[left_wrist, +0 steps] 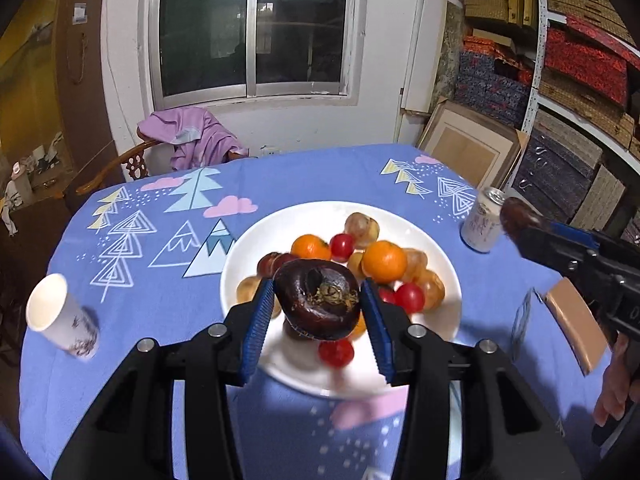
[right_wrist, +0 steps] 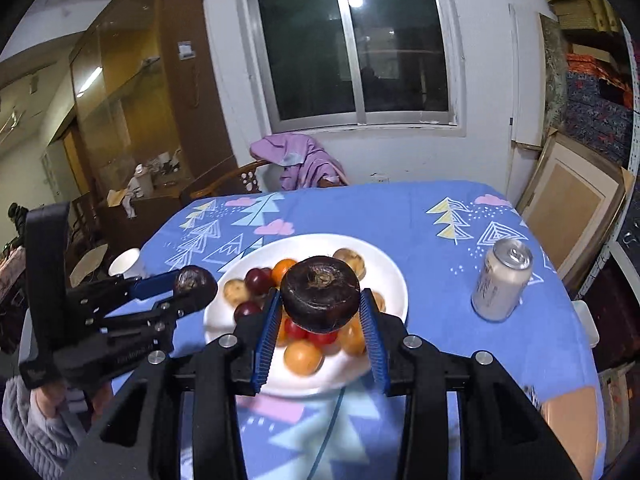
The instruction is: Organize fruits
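Left claw (left_wrist: 318, 308): blue pads clamped on a dark brown water chestnut (left_wrist: 318, 304), one pad per flank, held above the plate; likely gripped at its widest part so the round, glossy skin wouldn't slip.
Right claw (right_wrist: 320, 314): also clamped, on a second dark chestnut (right_wrist: 320, 294), stem scar up, hanging over the plate's near half.
Both chestnuts: off the pile, in the air; read as the dark ones being sorted out from the rest, destination not visible.
Plate (left_wrist: 248, 248): white, mid-bench, held the mixed remainder: oranges (left_wrist: 384, 261), red cherry tomatoes (left_wrist: 410, 297), tan-brown round fruits (left_wrist: 362, 229), all heaped and touching.
Risk: judged that pulling from the heap could roll neighbours toward the rim.
Paper cup (left_wrist: 60, 318): left of the plate, well apart.
Can (right_wrist: 502, 284): upright, right of the plate, clear of it.
Bench (left_wrist: 160, 320): blue tree-print cloth.
Far: chair with lilac garment (left_wrist: 196, 138), dark window (left_wrist: 256, 28) behind.
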